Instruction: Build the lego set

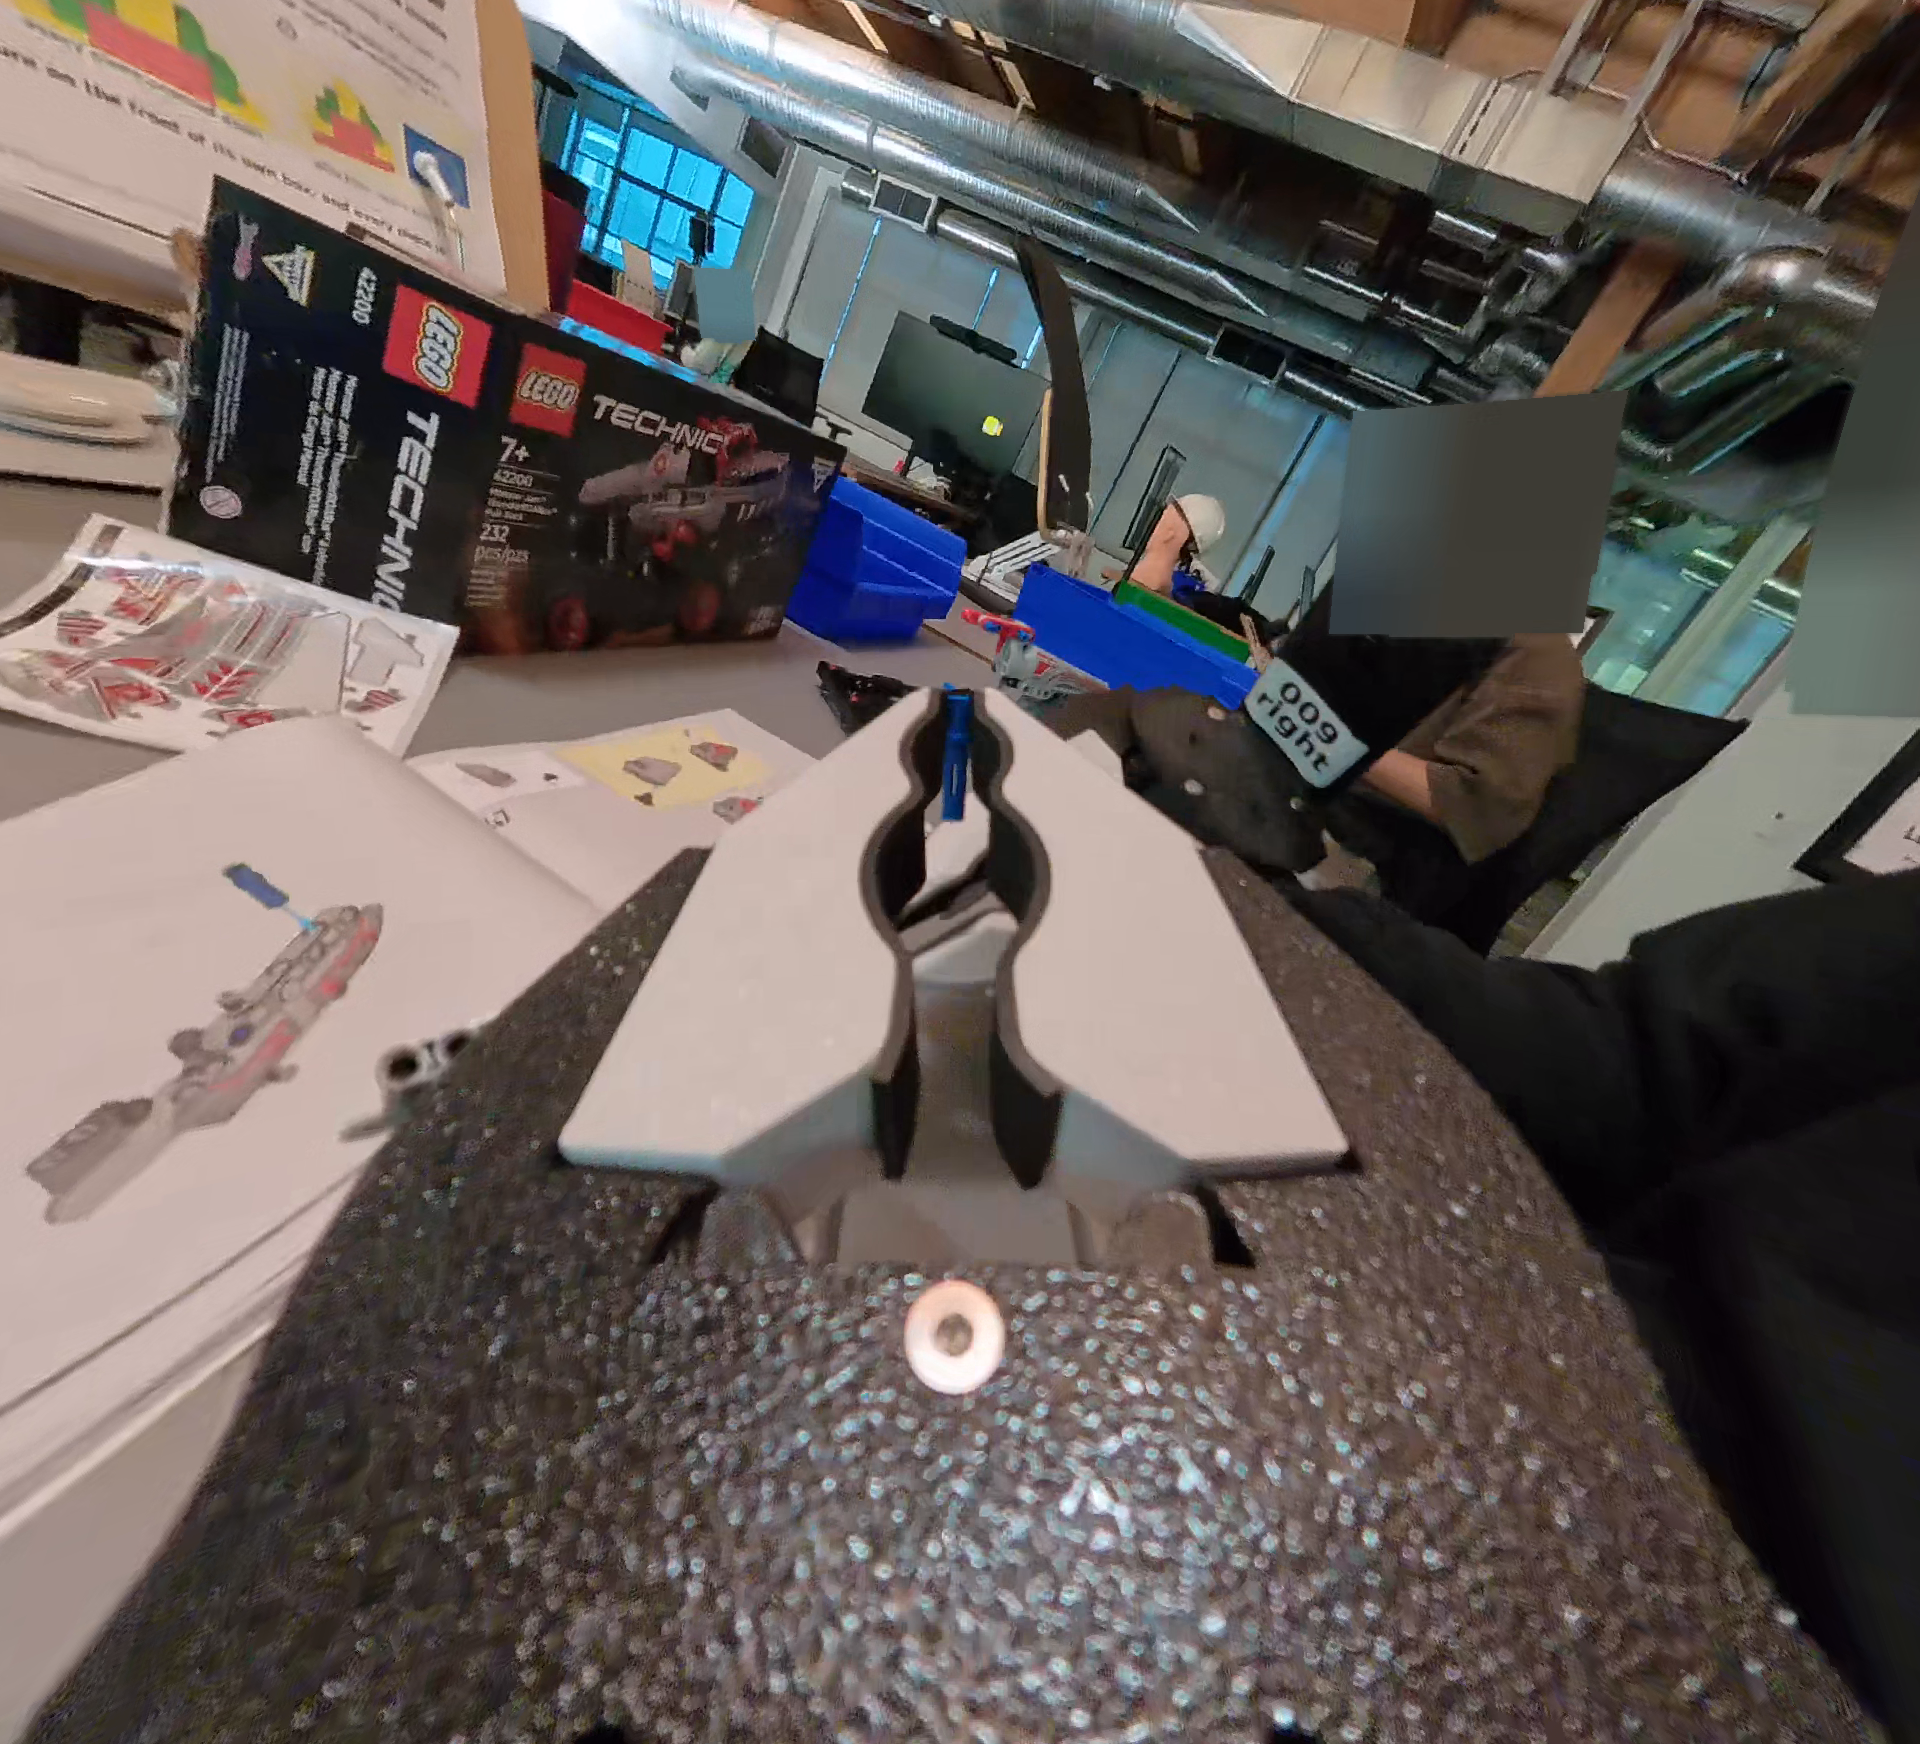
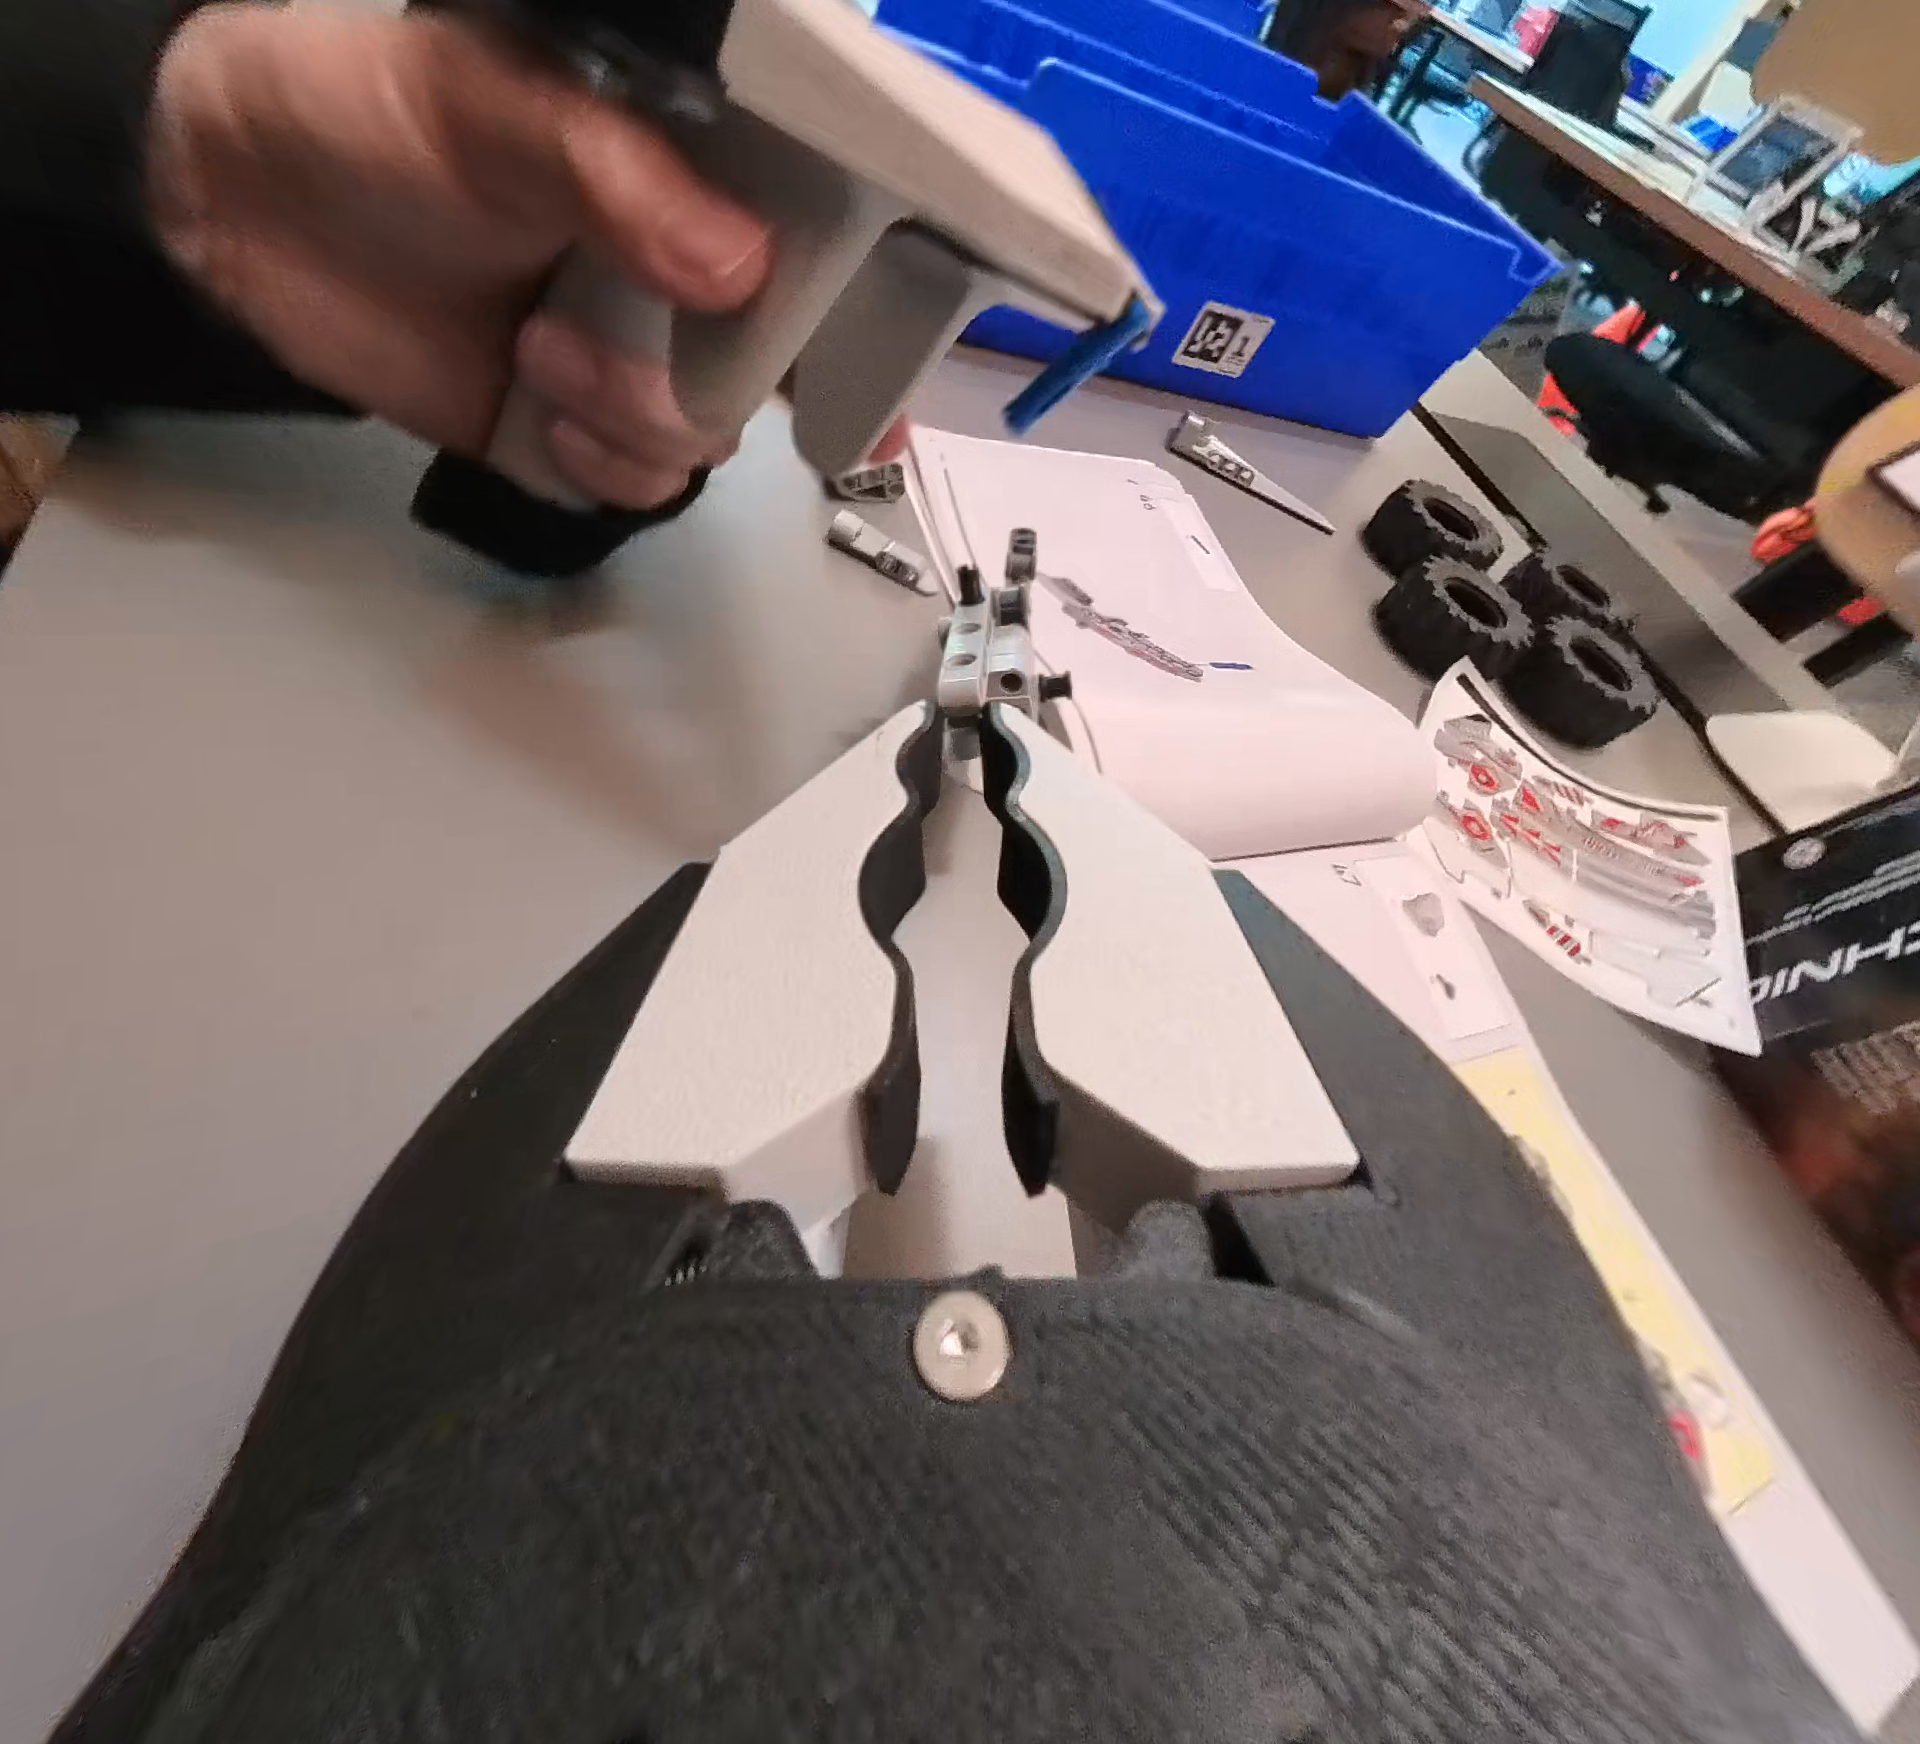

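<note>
Lego box printed; left hand-held gripper pinches blue pin; right clamps grey assembly.

right claw pinching grey assembly, tabletop

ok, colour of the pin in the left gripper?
Blue pin, pinched at the left gripper tips; clearest in the left wrist view.

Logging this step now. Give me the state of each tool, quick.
Left tool: closed on a slim blue plastic Lego pin.
Right tool: closed on a small grey Lego beam assembly with black pins.
</note>
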`<move>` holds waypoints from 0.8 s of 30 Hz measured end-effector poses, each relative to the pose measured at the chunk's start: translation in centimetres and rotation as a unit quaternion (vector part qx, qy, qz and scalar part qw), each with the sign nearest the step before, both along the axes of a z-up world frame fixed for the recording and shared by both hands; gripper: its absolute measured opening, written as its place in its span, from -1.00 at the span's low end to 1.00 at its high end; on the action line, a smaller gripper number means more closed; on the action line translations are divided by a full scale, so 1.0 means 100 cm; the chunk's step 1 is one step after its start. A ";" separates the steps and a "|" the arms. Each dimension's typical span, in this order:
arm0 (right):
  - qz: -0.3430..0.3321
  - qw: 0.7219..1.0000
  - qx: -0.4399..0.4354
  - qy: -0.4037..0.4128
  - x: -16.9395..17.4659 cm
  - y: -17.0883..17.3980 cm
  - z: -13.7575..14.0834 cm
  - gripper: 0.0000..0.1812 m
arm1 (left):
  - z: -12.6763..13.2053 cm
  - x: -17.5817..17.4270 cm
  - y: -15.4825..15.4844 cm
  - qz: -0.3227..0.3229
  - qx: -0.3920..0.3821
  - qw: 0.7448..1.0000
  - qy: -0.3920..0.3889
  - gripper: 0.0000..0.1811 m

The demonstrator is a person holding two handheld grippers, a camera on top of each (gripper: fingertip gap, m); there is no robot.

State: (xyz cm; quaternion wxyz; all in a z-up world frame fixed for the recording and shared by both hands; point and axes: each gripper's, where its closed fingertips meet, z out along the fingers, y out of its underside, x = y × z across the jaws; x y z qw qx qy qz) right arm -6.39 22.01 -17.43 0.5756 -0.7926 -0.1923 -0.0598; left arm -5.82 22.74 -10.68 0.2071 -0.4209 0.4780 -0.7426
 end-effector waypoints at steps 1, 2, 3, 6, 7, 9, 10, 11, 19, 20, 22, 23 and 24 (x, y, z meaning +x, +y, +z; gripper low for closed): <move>-0.009 1.000 0.002 0.016 0.002 0.001 0.002 -0.94 | -0.001 0.001 0.000 0.008 -0.001 1.000 -0.002 -0.98; -0.015 0.999 0.006 0.032 0.002 0.002 0.005 -0.94 | -0.001 0.002 0.000 0.018 -0.002 1.000 -0.006 -0.98; -0.019 0.999 0.012 0.047 0.002 0.003 0.008 -0.94 | 0.002 0.003 0.001 0.029 -0.006 0.999 -0.015 -0.98; -0.024 0.991 0.047 0.120 0.000 0.007 0.023 -0.94 | 0.006 0.006 0.004 0.060 -0.028 0.997 -0.032 -0.98; -0.024 0.987 0.058 0.145 -0.001 0.008 0.028 -0.93 | 0.007 0.007 0.006 0.070 -0.035 0.996 -0.038 -0.98; -0.029 0.983 0.070 0.167 0.002 0.009 0.032 -0.93 | 0.009 0.007 0.011 0.087 -0.048 0.994 -0.049 -0.99; -0.034 0.981 0.075 0.175 0.004 0.008 0.034 -0.93 | 0.010 0.006 0.013 0.095 -0.051 0.993 -0.053 -0.99; -0.038 0.978 0.080 0.189 0.006 0.007 0.036 -0.93 | 0.010 0.006 0.016 0.104 -0.051 0.992 -0.055 -0.99; -0.055 0.948 0.099 0.299 0.006 0.006 0.043 -0.94 | 0.008 0.010 0.010 0.092 -0.036 0.994 -0.045 -0.99; -0.059 0.942 0.097 0.317 0.007 0.005 0.043 -0.94 | 0.006 0.011 0.010 0.094 -0.036 0.994 -0.034 -0.98; -0.058 0.929 0.102 0.350 0.007 0.004 0.044 -0.94 | 0.006 0.012 0.008 0.092 -0.029 0.995 -0.036 -0.99; -0.053 0.925 0.101 0.363 0.006 0.004 0.045 -0.94 | 0.006 0.013 0.005 0.086 -0.027 0.995 -0.034 -0.99; -0.053 0.921 0.104 0.372 0.005 0.004 0.046 -0.94 | 0.005 0.013 0.003 0.083 -0.026 0.996 -0.032 -0.98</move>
